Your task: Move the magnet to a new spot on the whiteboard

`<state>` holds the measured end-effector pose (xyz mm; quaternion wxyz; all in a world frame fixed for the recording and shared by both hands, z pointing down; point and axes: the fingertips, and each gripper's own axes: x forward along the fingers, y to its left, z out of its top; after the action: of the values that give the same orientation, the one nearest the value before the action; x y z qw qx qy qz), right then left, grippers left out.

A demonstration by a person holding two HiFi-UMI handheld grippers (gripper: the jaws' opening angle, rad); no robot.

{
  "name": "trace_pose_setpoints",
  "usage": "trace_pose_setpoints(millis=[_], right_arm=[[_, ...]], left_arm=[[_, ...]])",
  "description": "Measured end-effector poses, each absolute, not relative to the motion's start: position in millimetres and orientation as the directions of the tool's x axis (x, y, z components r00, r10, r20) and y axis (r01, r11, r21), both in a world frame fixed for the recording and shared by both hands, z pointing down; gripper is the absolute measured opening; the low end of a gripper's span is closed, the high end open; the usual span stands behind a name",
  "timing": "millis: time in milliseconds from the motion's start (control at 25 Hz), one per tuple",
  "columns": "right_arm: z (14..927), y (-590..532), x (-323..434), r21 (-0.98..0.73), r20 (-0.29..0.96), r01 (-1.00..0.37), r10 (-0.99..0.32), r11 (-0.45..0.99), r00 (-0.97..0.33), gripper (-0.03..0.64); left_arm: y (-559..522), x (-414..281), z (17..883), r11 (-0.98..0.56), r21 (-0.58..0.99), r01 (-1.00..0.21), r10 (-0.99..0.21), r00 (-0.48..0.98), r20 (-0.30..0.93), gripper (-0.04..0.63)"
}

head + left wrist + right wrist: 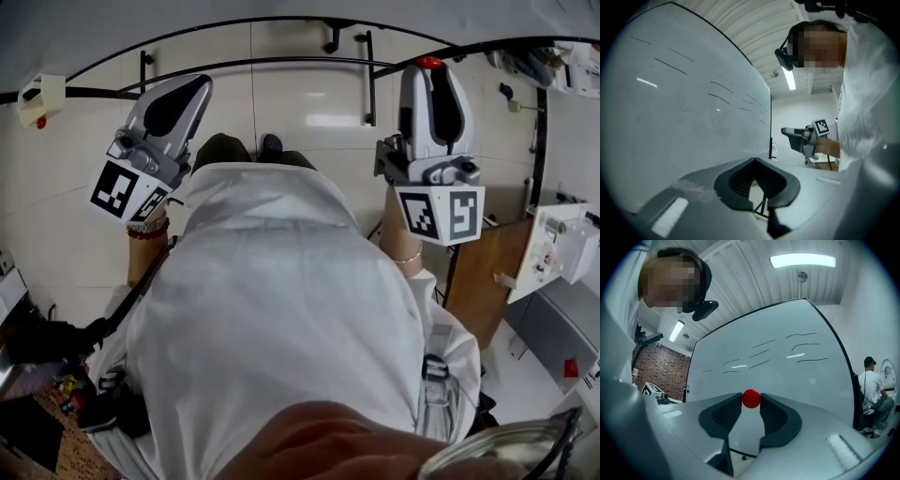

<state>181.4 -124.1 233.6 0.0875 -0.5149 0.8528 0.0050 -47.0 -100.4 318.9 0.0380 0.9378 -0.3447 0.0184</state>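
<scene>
The red magnet (pixel 751 398) is clamped between the jaw tips of the right gripper (pixel 751 402), and the whiteboard (pixel 787 366) is seen ahead of those jaws. The left gripper (pixel 754 163) is seen closed at its tips, and nothing is gripped by it.

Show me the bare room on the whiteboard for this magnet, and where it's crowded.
Bare: the wide band of whiteboard below the marker lines, from the magnet in the right tool across to the black right edge. Crowded: the upper band, where the lines run.
</scene>
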Motion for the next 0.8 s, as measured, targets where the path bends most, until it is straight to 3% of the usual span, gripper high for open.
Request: trace_pose_setpoints(millis=[240, 480, 640, 800], right_arm=[[239, -168, 171, -0.091, -0.143, -0.874, -0.874, 0.478, -0.464, 0.123], [224, -195, 160, -0.059, -0.169, -0.89, -0.883, 0.452, -0.437, 0.123], [210, -238, 126, -0.027, -0.178, -0.897, -0.885, 0.442, -0.431, 0.123], [204, -286, 83, -0.032, -0.181, -0.894, -0.883, 0.446, -0.434, 0.123]], left_arm=[[-141, -44, 324, -0.776, 0.026, -0.63, -0.625, 0.774, 0.1, 0.006], [-177, -48, 315, -0.791, 0.024, -0.611, -0.609, 0.791, 0.052, 0.005], [-210, -58, 291, -0.843, -0.034, -0.537, -0.537, 0.844, -0.008, 0.005], [-253, -77, 305, -0.886, 0.022, -0.463, -0.463, 0.886, 0.002, 0.005]])
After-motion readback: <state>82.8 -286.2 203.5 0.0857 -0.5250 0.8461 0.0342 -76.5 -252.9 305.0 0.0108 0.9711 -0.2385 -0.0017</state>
